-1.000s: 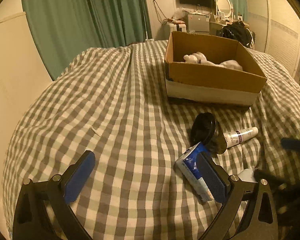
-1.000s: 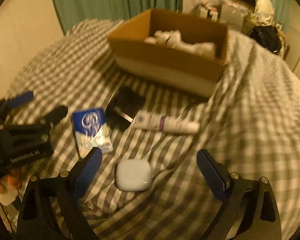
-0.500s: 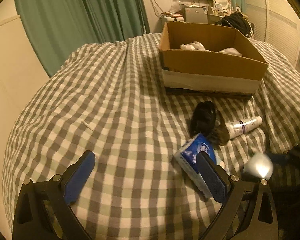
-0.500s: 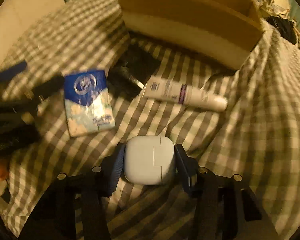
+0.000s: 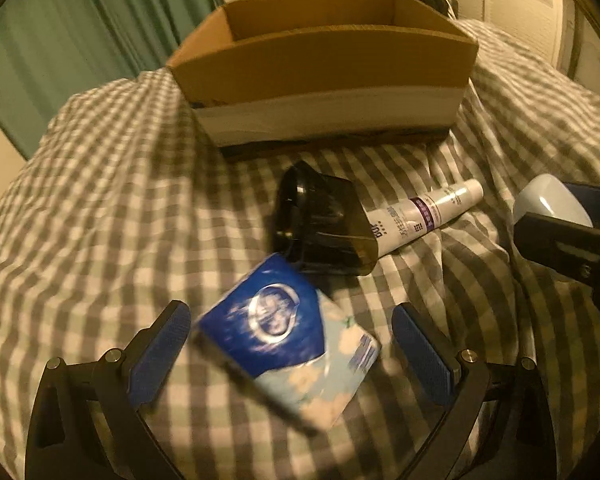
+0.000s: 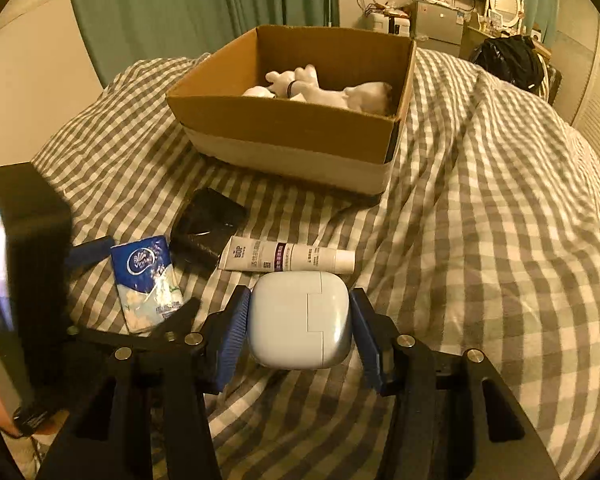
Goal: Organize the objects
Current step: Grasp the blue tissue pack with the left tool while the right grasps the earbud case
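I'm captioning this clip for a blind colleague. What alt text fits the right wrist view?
The right gripper is shut on a white rounded case, held above a grey checked bedspread. Beyond lie a white tube, a blue tissue pack and a dark object, before an open cardboard box holding white items.

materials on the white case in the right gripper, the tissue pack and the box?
White case: looks like hard glossy plastic, with a smooth sheen and a lid seam. Tissue pack: thin printed plastic film, likely soft. Box: brown cardboard, matte, with a pale band along its base.
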A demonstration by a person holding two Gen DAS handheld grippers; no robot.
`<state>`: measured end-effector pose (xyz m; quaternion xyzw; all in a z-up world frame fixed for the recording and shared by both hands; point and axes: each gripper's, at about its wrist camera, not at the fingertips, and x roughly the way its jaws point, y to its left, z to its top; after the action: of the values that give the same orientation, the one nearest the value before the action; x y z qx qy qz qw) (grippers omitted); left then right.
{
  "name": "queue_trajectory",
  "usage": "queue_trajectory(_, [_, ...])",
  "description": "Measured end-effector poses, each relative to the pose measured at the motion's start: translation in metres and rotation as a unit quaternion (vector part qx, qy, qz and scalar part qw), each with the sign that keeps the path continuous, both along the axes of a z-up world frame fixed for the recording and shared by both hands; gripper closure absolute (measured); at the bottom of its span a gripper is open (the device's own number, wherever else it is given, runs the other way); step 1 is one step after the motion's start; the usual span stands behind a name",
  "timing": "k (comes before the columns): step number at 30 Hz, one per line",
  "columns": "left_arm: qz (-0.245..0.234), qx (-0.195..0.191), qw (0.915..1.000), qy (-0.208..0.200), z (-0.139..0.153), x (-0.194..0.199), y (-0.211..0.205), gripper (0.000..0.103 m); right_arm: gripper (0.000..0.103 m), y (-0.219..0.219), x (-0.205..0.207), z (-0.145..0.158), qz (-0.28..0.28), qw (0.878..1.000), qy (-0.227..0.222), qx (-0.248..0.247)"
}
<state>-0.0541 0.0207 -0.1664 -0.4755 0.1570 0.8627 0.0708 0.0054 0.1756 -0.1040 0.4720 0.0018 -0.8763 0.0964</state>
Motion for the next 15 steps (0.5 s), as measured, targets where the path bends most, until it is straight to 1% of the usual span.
queue_trajectory(2, [-0.006, -0.004, 1.0, -0.005, -0.006, -0.001, 0.002, 0.003, 0.053, 0.001, 0.0, -0.002, 0.001, 1.0, -0.001, -0.006])
queue_trajectory(3, [-0.005, -0.008, 0.9999, -0.007, -0.008, -0.002, 0.002, 0.012, 0.053, 0.001, 0.0, -0.003, 0.002, 1.0, -0.002, -0.007])
queue_trajectory(4, [-0.001, -0.015, 0.9999, -0.007, -0.01, -0.002, 0.001, 0.015, 0.053, 0.0, -0.001, -0.005, 0.004, 1.0, -0.003, -0.007])
queue_trajectory(7, [-0.002, -0.005, 1.0, -0.006, -0.007, 0.001, -0.001, 0.017, 0.053, -0.002, 0.0, -0.008, 0.009, 1.0, -0.004, -0.005])
queue_trajectory(12, [-0.008, 0.006, 0.9999, -0.006, 0.004, 0.012, -0.005, 0.018, 0.053, -0.002, 0.006, -0.005, 0.007, 1.0, 0.003, -0.002])
queue_trajectory(15, [-0.006, 0.031, 0.9995, -0.008, 0.016, 0.023, -0.012, 0.018, 0.053, -0.003, 0.011, 0.001, 0.008, 1.0, 0.012, 0.003])
